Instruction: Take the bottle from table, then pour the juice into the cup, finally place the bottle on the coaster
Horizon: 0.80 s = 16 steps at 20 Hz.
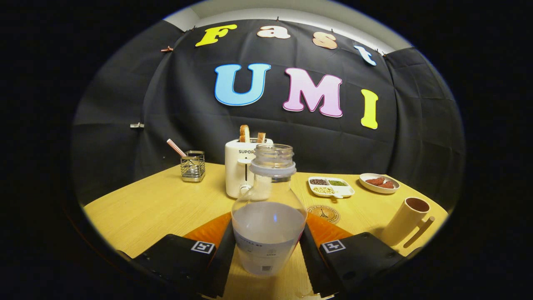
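The gripper (268, 254) is level, fingers pressed inward on both sides.

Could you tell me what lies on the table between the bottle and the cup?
In the gripper view, the bottle stands between the gripper jaws. Between it and the cup lie the round coaster and bare table.

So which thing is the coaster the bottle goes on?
Find the white toaster at the back of the wooden table. The coaster lies in front of it, just beyond the tongs holding the bottle: a flat brown disc, unlike the dishes behind.
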Available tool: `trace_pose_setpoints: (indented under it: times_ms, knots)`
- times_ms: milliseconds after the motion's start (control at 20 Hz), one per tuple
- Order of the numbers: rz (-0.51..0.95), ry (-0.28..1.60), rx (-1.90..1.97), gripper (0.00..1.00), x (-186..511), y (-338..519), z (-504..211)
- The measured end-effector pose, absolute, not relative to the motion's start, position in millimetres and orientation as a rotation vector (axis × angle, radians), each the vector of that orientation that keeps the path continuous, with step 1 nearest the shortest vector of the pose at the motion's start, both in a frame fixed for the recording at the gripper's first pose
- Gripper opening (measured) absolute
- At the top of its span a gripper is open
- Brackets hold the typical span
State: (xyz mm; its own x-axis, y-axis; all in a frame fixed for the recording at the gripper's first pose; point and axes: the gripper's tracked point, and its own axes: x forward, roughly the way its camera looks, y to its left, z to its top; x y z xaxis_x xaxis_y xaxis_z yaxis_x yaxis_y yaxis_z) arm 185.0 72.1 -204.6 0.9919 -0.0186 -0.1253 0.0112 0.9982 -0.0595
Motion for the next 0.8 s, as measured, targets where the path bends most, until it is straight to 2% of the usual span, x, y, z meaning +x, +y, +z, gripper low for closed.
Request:
trace_pose_setpoints:
  times_ms: [250, 800]
  knots:
    - [0.029, 0.133, -0.020, 0.71, 171.7, 58.4, -179.2]
    - [0.060, 0.234, 0.359, 0.71, 125.0, 11.2, -105.7]
